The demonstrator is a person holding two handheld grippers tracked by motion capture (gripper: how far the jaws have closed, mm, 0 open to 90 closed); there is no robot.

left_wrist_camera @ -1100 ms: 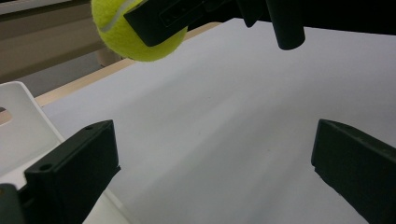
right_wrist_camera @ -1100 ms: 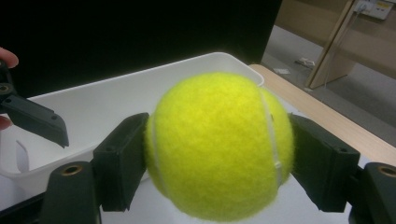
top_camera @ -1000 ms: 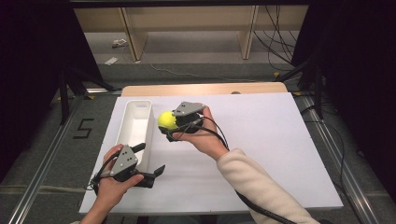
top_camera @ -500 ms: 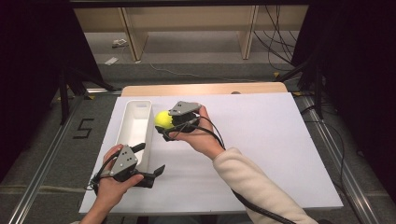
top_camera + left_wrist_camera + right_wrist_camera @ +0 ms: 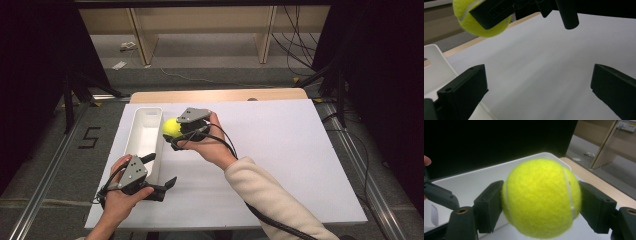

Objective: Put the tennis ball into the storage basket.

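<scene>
High view, left to right: left gripper [image 5: 159, 186] parked low beside white bin [image 5: 141, 131], jaws spread, idle, likely steadying nothing. Right gripper [image 5: 171, 131] pinches tennis ball [image 5: 171, 128] from both sides, lifted at bin's right rim, seemingly for drop inside; height above rim hard to judge.

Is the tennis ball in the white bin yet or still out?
Out. The right hand-held gripper holds the tennis ball beside the white bin's rim, above the table.
</scene>
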